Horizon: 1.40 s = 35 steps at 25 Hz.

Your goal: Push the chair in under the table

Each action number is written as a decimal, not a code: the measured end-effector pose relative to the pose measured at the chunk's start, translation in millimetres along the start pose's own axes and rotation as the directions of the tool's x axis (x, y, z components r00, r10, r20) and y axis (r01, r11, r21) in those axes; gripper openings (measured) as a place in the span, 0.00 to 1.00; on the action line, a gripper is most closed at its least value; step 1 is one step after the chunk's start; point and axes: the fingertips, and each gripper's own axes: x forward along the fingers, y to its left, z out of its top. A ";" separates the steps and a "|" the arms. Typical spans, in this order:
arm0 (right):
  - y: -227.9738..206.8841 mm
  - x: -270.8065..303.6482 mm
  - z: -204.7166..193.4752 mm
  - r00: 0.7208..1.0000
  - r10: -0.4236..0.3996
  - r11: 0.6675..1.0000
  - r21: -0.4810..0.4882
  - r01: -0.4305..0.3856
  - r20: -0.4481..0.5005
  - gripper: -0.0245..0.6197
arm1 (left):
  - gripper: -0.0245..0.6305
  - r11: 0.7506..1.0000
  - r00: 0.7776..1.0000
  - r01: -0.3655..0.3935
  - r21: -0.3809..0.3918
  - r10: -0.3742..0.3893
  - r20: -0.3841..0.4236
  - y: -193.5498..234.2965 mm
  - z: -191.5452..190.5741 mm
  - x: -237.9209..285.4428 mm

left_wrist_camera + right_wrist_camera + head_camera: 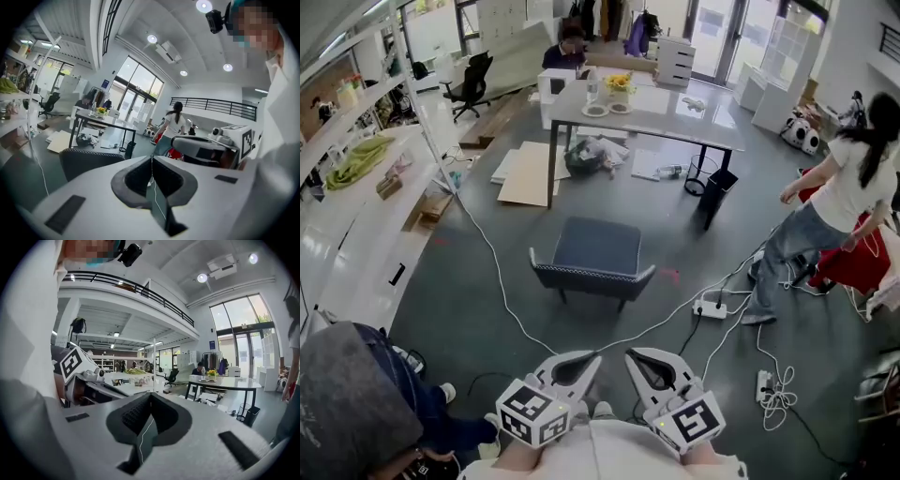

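Observation:
A dark blue armless chair [592, 258] stands alone on the grey floor, well short of the white table [675, 111] behind it. The chair's back faces me. My left gripper [581, 361] and right gripper [643, 360] are held close to my body, side by side, both shut with nothing between the jaws. They are about a step away from the chair. From the left gripper view the chair [89, 161] shows low on the left with the table [101, 123] beyond; my left gripper [151, 158] points toward them. The right gripper [151, 395] sees the table [225, 383] at right.
White cables and power strips [711, 307] trail over the floor right of the chair. A person in a white top [834, 202] stands at right, another sits behind the table [567, 52]. Cardboard sheets [528, 173] and a black bin [715, 192] lie by the table. White shelving [366, 202] lines the left.

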 end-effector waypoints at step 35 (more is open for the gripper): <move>-57.2 79.7 -60.7 0.978 0.141 0.988 0.078 -0.131 -0.154 0.04 | 0.07 0.990 0.991 -0.125 -0.065 0.121 -0.060 98.9 -1.2 56.6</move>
